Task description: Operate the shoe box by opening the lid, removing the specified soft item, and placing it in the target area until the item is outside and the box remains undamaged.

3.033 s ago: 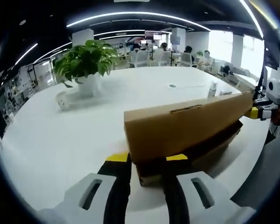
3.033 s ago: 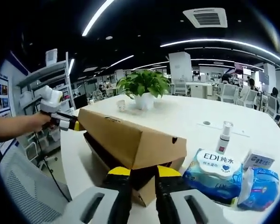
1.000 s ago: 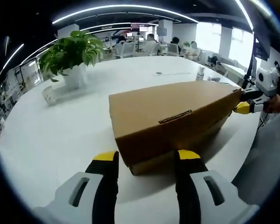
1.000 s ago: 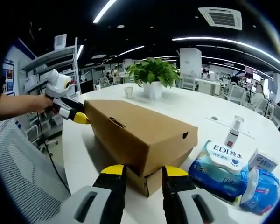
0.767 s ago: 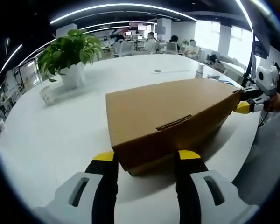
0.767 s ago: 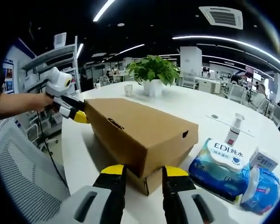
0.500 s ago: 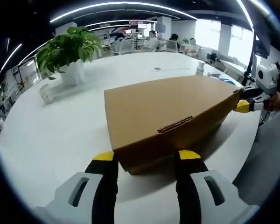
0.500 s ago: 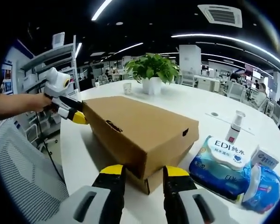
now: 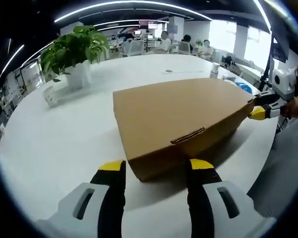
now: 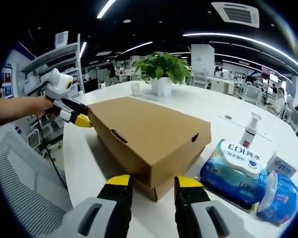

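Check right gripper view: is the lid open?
No, the lid sits down flat over the box, with no gap showing inside.

Opposite close views; shared shoe box [image 9: 181, 116]

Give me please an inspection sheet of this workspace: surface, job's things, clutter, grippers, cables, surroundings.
Surface: white table.
Job's things: cardboard shoe box, lid down on it; soft item not seen.
Clutter: wet wipes pack, spray bottle, small carton, potted plant.
Grippers: left gripper open at one end of the box; right gripper open at the other end.
Cables: nothing seen.
Surroundings: office with shelving, people seated at desks.
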A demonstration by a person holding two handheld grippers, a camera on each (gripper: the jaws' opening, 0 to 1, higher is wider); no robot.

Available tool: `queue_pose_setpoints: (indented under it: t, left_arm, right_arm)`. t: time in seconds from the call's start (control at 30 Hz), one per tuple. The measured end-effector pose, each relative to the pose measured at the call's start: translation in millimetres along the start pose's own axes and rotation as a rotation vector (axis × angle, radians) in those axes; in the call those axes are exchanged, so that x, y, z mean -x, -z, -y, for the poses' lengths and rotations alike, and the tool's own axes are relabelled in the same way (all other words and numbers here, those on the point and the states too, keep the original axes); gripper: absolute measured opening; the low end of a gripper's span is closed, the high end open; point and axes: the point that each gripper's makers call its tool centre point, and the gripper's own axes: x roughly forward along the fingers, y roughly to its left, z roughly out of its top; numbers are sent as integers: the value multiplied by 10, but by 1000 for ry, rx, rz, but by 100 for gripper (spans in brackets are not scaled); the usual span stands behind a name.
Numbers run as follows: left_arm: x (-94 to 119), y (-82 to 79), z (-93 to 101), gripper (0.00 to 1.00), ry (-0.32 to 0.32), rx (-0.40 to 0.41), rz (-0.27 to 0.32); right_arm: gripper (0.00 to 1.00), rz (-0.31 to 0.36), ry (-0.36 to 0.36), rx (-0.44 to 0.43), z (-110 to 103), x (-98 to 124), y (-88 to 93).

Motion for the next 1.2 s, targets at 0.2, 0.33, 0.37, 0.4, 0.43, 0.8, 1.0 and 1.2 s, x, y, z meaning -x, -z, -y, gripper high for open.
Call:
queue_pose_setpoints:
  t: [0.2,0.33,0.37,0.4,0.43,0.8,1.0,1.2]
  left_arm:
    - [116,-37,-72,49,-19,4,18]
    - [165,-76,-88,49,-21,-2,29]
    - [165,-82,-87,49,-20,-3,31]
    - [164,-91,-80,49,-16,-5,33]
    - [161,-98,-74,49,-13,-8,34]
    - [70,-171,32,45,20,-53,36]
    - [61,-150,5,46,16,-51,30]
    - [37,-116,4,45,16,-45,20]
  right_arm:
    - [30,-4,-5,11,22,107,-30]
    - [32,7,-12,12,35,163,-87]
    - [32,8,-14,12,34,167,-93]
    - [33,10,-17,15,31,168,-105]
    - [33,13,-17,17,31,169,-117]
    - [30,31,-29,68,-58,71,-234]
    - [29,24,-24,71,-42,61,-218]
    - [28,11,-24,72,-36,37,-184]
